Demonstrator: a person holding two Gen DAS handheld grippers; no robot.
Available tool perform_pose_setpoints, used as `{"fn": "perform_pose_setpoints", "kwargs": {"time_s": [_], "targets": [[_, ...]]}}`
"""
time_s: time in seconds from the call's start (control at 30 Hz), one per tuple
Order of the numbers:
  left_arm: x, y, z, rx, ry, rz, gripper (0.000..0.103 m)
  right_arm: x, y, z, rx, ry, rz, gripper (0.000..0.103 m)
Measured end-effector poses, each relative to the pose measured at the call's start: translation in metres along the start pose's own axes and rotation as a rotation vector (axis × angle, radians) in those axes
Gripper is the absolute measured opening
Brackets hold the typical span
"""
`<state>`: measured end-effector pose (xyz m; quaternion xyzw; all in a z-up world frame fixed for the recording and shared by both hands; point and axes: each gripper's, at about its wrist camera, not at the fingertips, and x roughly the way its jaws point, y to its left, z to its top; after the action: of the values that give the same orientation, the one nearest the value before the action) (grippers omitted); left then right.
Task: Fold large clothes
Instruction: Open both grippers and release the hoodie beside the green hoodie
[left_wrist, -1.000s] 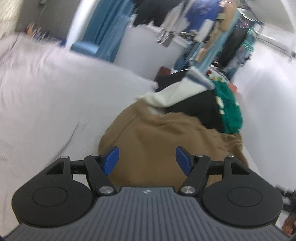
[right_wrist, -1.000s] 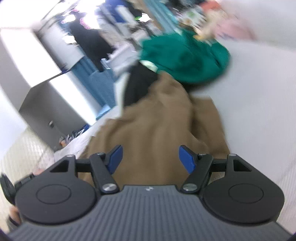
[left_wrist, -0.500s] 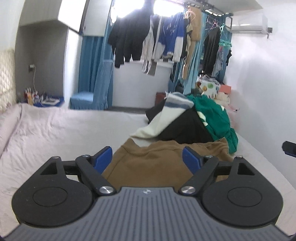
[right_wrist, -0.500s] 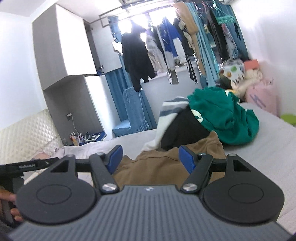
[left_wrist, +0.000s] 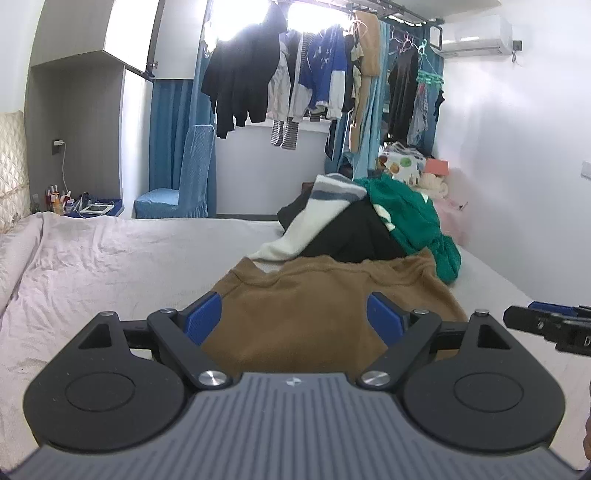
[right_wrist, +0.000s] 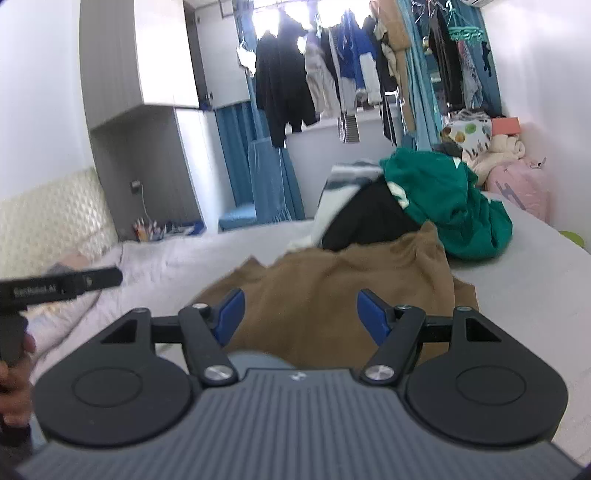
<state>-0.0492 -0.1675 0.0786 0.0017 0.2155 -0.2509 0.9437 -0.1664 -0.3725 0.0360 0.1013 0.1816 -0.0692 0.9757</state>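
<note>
A brown sweater (left_wrist: 332, 288) (right_wrist: 351, 280) lies spread on the pale bed (left_wrist: 110, 258), just ahead of and below both grippers. My left gripper (left_wrist: 294, 310) hangs above its near edge, open wide, with nothing between the blue pads. Beside it my right gripper (right_wrist: 301, 308) is also open and empty over the same garment. Each gripper shows at the edge of the other's view: the right gripper (left_wrist: 546, 325) and the left gripper (right_wrist: 62, 284), the latter held by a hand (right_wrist: 14, 369).
Behind the sweater is a pile: a green garment (left_wrist: 410, 218), a black one (left_wrist: 354, 236) and a white-and-grey striped one (left_wrist: 317, 210). Clothes hang on a rail (left_wrist: 314, 74) at the back. A blue-covered chair (left_wrist: 184, 192) stands beyond the bed, which stretches off to the left.
Both grippers have lifted and drawn back from close over the brown sweater and have rolled level. The left jaws stand wider than a second ago. The sweater stays on the bed.
</note>
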Motion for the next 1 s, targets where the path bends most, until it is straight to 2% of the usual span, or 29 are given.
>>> {"fn": "perform_pose_setpoints", "kwargs": {"time_s": [0.33, 0.83, 1.0], "targets": [[0.012, -0.002, -0.024, -0.03, 0.032, -0.013, 0.089, 0.019, 0.002, -0.021, 0.001, 0.089, -0.021, 0.071], [0.042, 0.014, -0.034, -0.066, 0.071, 0.01, 0.089, 0.039, 0.004, -0.021, -0.022, 0.106, -0.069, 0.071], [0.05, 0.015, -0.033, -0.065, 0.07, 0.015, 0.094, 0.044, 0.004, -0.021, -0.026, 0.124, -0.077, 0.071]]}}
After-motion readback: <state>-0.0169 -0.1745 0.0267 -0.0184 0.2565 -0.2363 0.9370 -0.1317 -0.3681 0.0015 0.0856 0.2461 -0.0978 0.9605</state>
